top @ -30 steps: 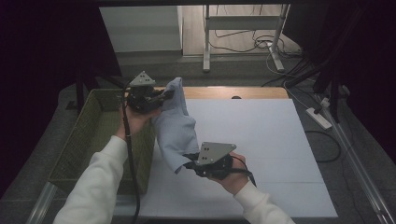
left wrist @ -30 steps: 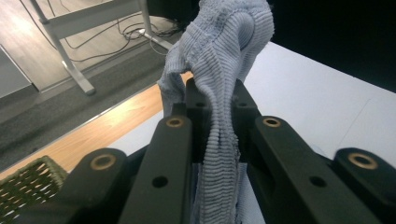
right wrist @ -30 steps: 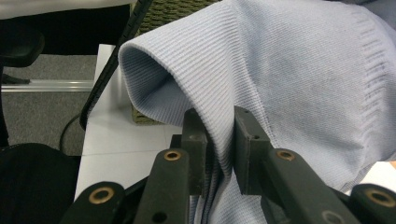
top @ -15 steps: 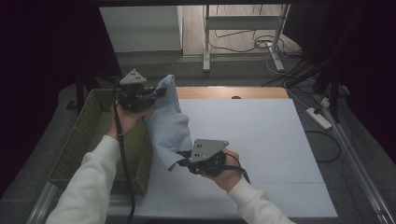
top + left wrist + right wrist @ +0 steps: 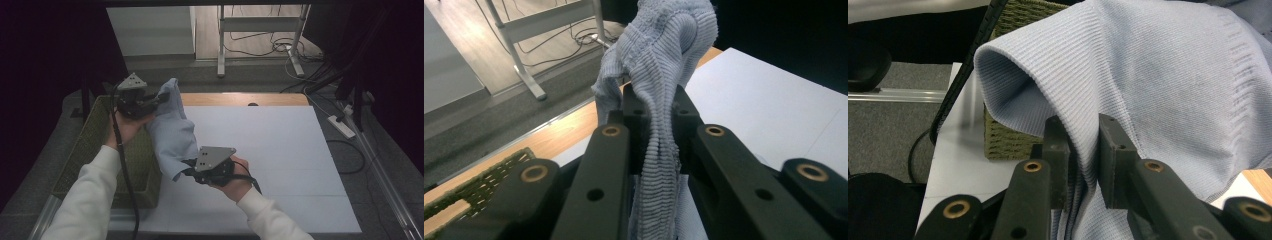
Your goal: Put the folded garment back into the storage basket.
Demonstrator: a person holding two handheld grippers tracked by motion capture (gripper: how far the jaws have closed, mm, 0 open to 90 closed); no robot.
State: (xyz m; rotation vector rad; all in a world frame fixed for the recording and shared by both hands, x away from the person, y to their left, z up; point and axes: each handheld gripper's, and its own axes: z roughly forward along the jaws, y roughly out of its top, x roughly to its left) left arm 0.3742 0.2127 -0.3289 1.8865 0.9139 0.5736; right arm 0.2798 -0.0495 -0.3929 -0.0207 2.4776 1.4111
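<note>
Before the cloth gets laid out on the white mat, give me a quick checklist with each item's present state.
1. Left gripper shut on the blue cloth: ok, fabric is pinched between its pads in the left gripper view.
2. Right gripper shut on the cloth's lower edge: ok, fabric is clamped in the right gripper view.
3. Cloth clear of the woven basket: ok, it hangs beside the basket's rim, over the mat's left edge.
4. White mat free of other things: ok.
5. Cloth pulled flat between the grippers: not ok, it hangs bunched and folded.
6. Grips on true corners: cannot tell.
</note>
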